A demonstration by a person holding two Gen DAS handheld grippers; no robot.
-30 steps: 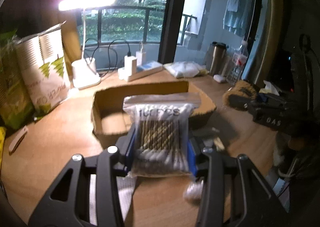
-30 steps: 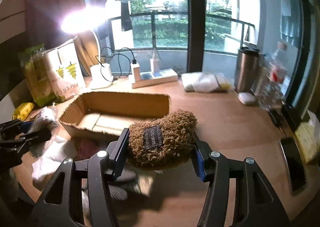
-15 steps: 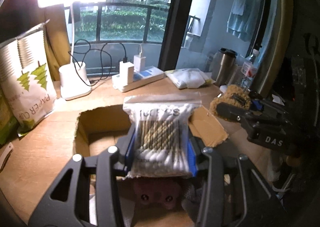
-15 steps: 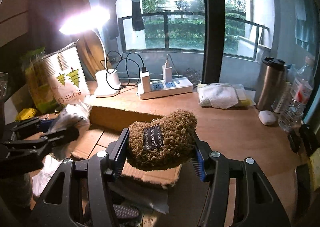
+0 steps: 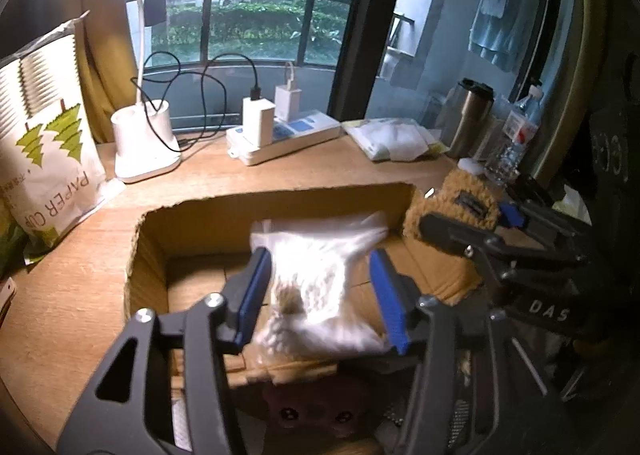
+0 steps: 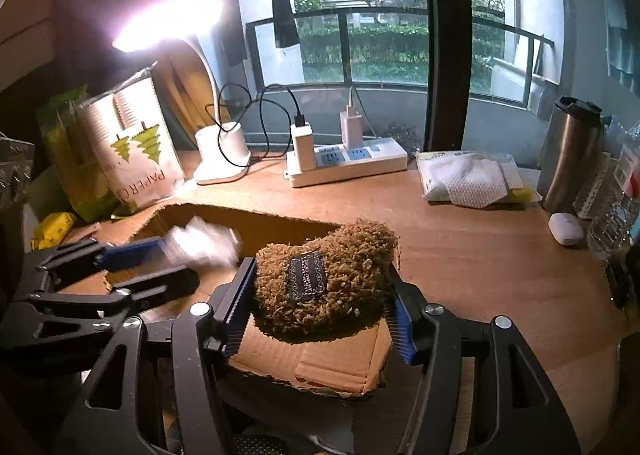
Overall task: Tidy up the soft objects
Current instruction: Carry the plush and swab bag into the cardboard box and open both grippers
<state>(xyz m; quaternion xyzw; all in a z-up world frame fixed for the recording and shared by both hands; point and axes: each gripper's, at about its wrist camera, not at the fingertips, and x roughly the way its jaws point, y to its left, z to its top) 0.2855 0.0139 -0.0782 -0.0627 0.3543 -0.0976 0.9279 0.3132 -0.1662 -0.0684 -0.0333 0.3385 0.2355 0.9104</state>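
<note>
Two soft things hang over the cardboard box (image 5: pixel 208 215). My left hand-held gripper (image 5: pixel 320 295) has just been opening, and the bag of cotton swabs (image 5: pixel 320 275) sits blurred between its jaws, apparently slipping free. My right hand-held gripper (image 6: pixel 320 303), jaws also easing apart, has the brown plush pouch (image 6: pixel 324 279) between them above the box's near flap. I judge the pouch could land on that flap and tumble onto the surface (image 6: pixel 480 255).

Brown fuzzy pouch (image 6: pixel 328 279), tan cardboard box (image 5: pixel 280 207)
</note>
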